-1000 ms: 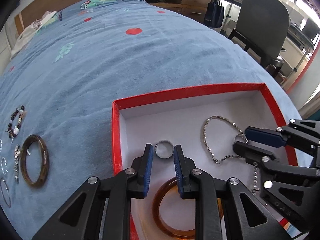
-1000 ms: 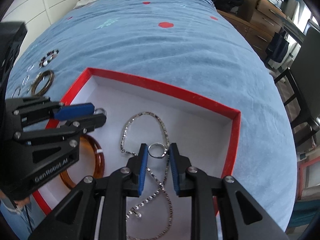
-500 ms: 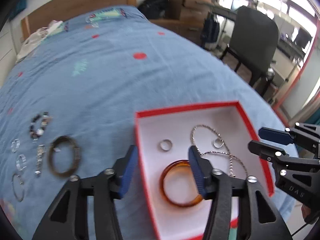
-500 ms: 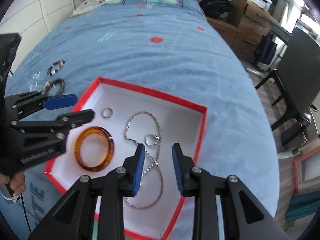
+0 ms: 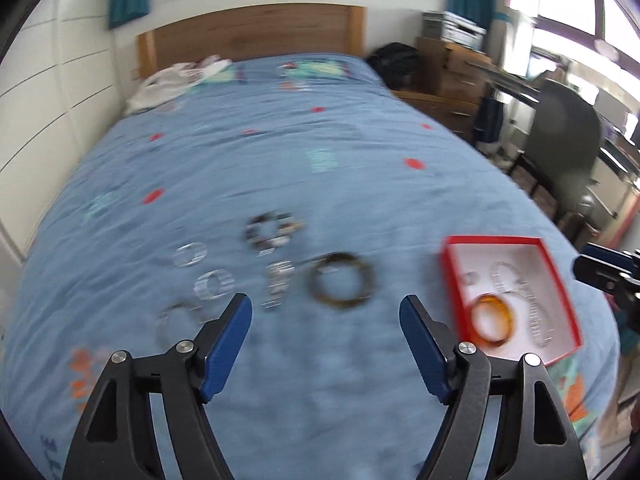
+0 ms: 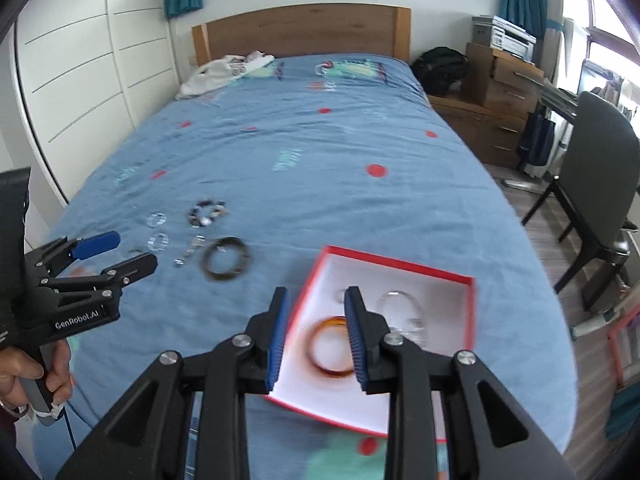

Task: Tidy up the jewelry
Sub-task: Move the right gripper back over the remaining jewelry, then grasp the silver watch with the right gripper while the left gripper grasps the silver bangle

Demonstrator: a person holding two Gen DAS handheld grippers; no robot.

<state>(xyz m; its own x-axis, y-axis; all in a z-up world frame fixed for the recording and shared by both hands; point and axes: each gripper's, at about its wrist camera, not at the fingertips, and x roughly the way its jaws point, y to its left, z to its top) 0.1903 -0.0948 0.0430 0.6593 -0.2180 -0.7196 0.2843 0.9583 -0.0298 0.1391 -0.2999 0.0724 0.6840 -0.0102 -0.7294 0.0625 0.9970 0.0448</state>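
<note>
Blue bedspread [image 6: 320, 184]; red box [image 6: 400, 270]: amber bangle [image 6: 332, 346], seemingly chain [image 6: 400, 308]; all fingers apart, empty.

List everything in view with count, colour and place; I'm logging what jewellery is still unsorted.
box: 1, red rim, white inside, on the bed near the right gripper
amber bangle: 1, orange-brown, in the box
chain necklace: 1, silver, in the box
small rings: 2, silver, in the box; blurred
dark bangle: 1, dark brown, on the bedspread left of the box
beaded bracelet: 1, dark with pale beads, beyond the dark bangle
silver pieces: several, count unclear, left of the dark bangle
bedspread: 1, blue
chair: 1, black, right of the bed
left gripper: open, jaws just widened, empty
right gripper: narrow gap, empty
hand: 1, holding the left gripper
</note>
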